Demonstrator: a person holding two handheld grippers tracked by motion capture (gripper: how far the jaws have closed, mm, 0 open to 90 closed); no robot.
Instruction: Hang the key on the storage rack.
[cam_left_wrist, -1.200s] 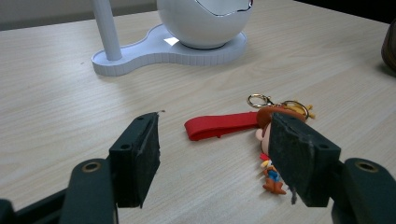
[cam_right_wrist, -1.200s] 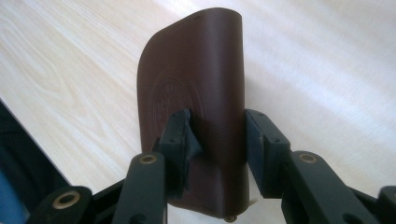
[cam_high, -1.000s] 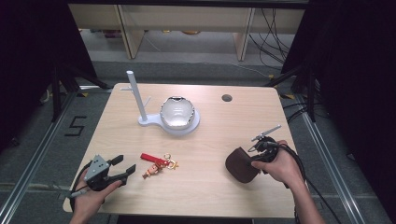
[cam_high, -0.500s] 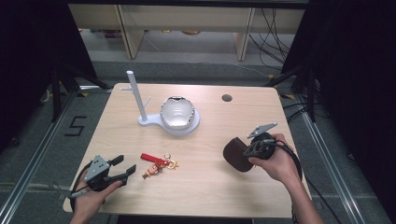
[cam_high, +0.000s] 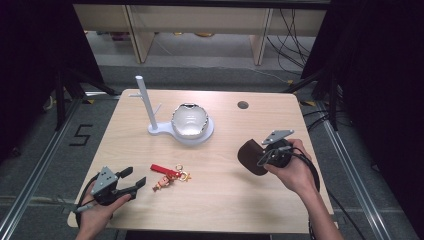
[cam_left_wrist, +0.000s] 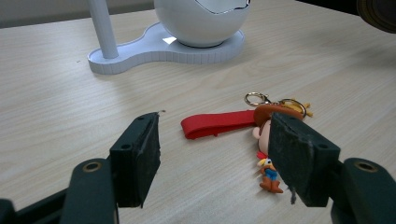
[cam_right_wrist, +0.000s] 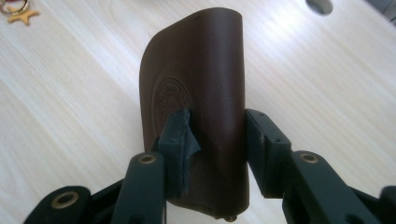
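The right hand-held gripper (cam_right_wrist: 215, 140) is clamped on a brown leather pouch (cam_right_wrist: 196, 102), its pads pressing the pouch's two sides, and holds it just off the counter (cam_high: 225, 200). The bite sits low on the pouch, near one end, so most of the leather stands out beyond the pads; to my eye it could pivot or slide out if the hand tips or swings quickly, and soft leather may buckle rather than stay put.

Well off to that gripper's left, the left hand-held gripper (cam_left_wrist: 212, 154) rests wide open with nothing between its pads. Just ahead of it lies a keychain with a red strap (cam_left_wrist: 217, 123), a small figure (cam_left_wrist: 266, 154) and gold rings. Beyond those stands a white stand with a post (cam_high: 145, 102) and a glossy egg-shaped bowl (cam_high: 189, 120).

The right gripper view shows the round stamp embossed on the pouch and exactly where the pads sit; the high view shows how far apart the two hands are.
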